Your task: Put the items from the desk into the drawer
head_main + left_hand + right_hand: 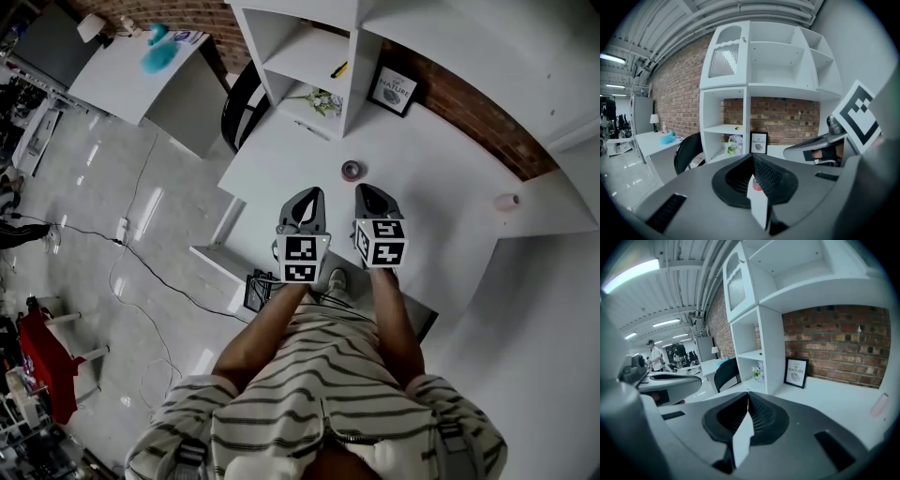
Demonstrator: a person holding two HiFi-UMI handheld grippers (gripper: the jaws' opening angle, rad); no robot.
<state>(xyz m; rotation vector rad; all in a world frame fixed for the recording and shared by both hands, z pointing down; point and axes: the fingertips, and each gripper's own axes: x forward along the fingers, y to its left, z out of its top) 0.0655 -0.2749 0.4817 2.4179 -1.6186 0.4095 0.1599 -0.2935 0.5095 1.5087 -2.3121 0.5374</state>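
On the white desk a small pinkish roll of tape lies just ahead of both grippers. A pale pink cylinder rests further right near the brick wall; it also shows as the pink cylinder at the right gripper view's edge. My left gripper and right gripper hover side by side over the desk's front, both shut with nothing held. In the left gripper view, a bit of the red roll peeks from behind the closed jaws of the left gripper. The right gripper points along the desk. No drawer is clearly visible.
A white shelf unit stands at the desk's back left with flowers and a yellow object. A framed picture leans on the brick wall. A black chair stands left of the desk; a black wire basket sits below.
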